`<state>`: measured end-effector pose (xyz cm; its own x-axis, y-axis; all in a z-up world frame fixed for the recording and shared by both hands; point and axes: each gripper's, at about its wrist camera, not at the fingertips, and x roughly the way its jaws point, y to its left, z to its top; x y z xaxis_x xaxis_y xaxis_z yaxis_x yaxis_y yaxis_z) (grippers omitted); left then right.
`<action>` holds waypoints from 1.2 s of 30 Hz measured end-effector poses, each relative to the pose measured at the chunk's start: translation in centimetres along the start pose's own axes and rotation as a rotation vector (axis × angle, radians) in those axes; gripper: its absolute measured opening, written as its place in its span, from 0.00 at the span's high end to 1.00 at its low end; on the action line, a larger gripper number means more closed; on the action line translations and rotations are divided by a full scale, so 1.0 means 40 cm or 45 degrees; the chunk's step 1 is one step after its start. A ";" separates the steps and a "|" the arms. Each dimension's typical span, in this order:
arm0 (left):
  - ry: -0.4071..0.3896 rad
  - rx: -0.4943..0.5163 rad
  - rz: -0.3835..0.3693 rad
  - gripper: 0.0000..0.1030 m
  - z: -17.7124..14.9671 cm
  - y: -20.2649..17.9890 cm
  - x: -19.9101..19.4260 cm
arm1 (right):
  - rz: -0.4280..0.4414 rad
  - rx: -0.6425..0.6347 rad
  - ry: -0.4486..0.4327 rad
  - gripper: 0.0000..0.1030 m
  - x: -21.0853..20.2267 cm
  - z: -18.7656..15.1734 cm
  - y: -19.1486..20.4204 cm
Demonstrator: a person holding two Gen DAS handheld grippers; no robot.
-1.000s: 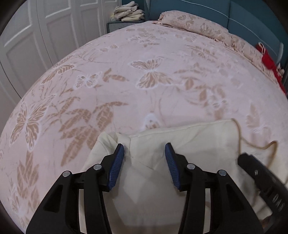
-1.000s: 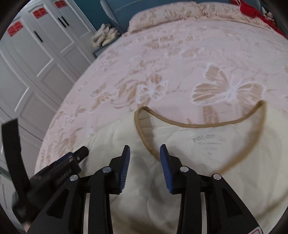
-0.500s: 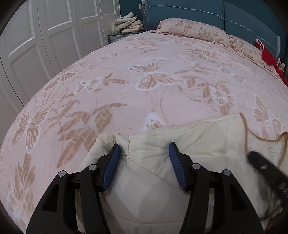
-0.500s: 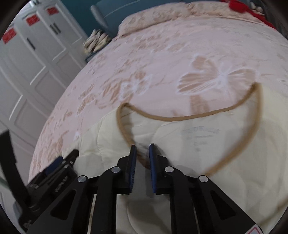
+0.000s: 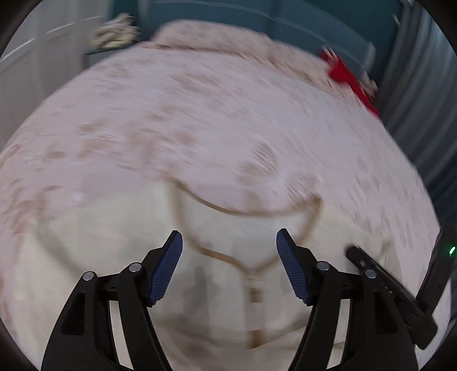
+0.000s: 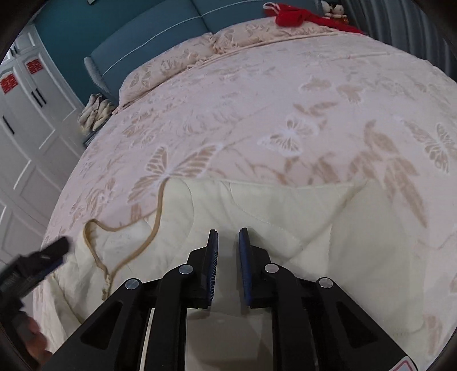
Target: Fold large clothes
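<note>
A cream quilted garment (image 6: 285,217) with a tan-trimmed V neckline (image 6: 125,251) lies flat on the bed. In the left wrist view, which is motion-blurred, the garment (image 5: 100,256) fills the foreground and the neckline (image 5: 242,211) sits just ahead. My left gripper (image 5: 229,242) is open and empty above the neckline. My right gripper (image 6: 228,242) hovers over the garment's right shoulder area with its jaws nearly closed, a narrow gap between them and nothing held. The left gripper shows at the left edge of the right wrist view (image 6: 34,262).
The bed carries a pink butterfly-print bedspread (image 6: 285,114) with pillows (image 6: 177,62) at a teal headboard (image 6: 148,31). A red item (image 6: 294,15) lies by the pillows. White wardrobe doors (image 6: 25,120) stand left, with folded cloths (image 6: 95,114) on a side table.
My left gripper swept right from the garment's left shoulder to the neckline. My right gripper moved right from the neckline to the right shoulder area, its jaws slightly parted from their tightest.
</note>
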<state>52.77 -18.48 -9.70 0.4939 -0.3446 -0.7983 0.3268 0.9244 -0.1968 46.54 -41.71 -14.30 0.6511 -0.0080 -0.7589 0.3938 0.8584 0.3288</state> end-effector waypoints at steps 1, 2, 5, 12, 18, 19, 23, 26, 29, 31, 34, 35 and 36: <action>0.025 0.030 0.006 0.36 -0.010 -0.024 0.024 | -0.006 -0.013 0.003 0.87 0.003 -0.004 0.001; 0.050 0.057 0.013 0.36 -0.020 -0.044 0.046 | -0.012 -0.025 0.003 0.87 0.007 -0.007 0.003; 0.075 0.109 0.113 0.36 -0.053 -0.069 0.105 | -0.006 -0.026 -0.008 0.87 0.016 -0.018 -0.002; -0.006 0.129 0.167 0.34 -0.076 -0.063 0.120 | 0.003 -0.020 -0.050 0.87 0.016 -0.038 -0.001; -0.076 0.049 0.191 0.35 -0.084 -0.037 0.072 | 0.013 -0.011 -0.069 0.87 0.009 -0.040 -0.003; -0.102 0.011 0.201 0.35 -0.086 -0.022 0.052 | 0.015 -0.009 -0.069 0.87 0.006 -0.042 -0.006; -0.171 -0.032 0.261 0.35 -0.098 0.062 -0.054 | -0.007 -0.003 -0.075 0.79 -0.016 -0.031 0.001; -0.172 0.003 0.334 0.35 -0.088 0.117 -0.096 | 0.026 -0.107 -0.112 0.78 -0.070 -0.032 0.060; -0.127 -0.049 0.424 0.35 -0.068 0.197 -0.096 | 0.083 -0.251 -0.068 0.78 -0.088 -0.054 0.154; -0.065 -0.076 0.461 0.35 -0.070 0.230 -0.067 | 0.066 -0.353 -0.014 0.78 -0.062 -0.078 0.212; -0.047 -0.080 0.478 0.35 -0.087 0.242 -0.040 | 0.024 -0.440 0.057 0.78 -0.012 -0.113 0.251; -0.052 -0.069 0.484 0.35 -0.094 0.240 -0.035 | -0.001 -0.450 0.074 0.79 0.004 -0.122 0.250; -0.061 -0.059 0.487 0.34 -0.100 0.240 -0.030 | -0.010 -0.446 0.079 0.81 0.010 -0.123 0.246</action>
<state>52.12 -8.53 -12.91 0.6107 0.0201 -0.7916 0.0753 0.9937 0.0833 47.48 -30.75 -14.16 0.6041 0.0070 -0.7969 0.1453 0.9822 0.1187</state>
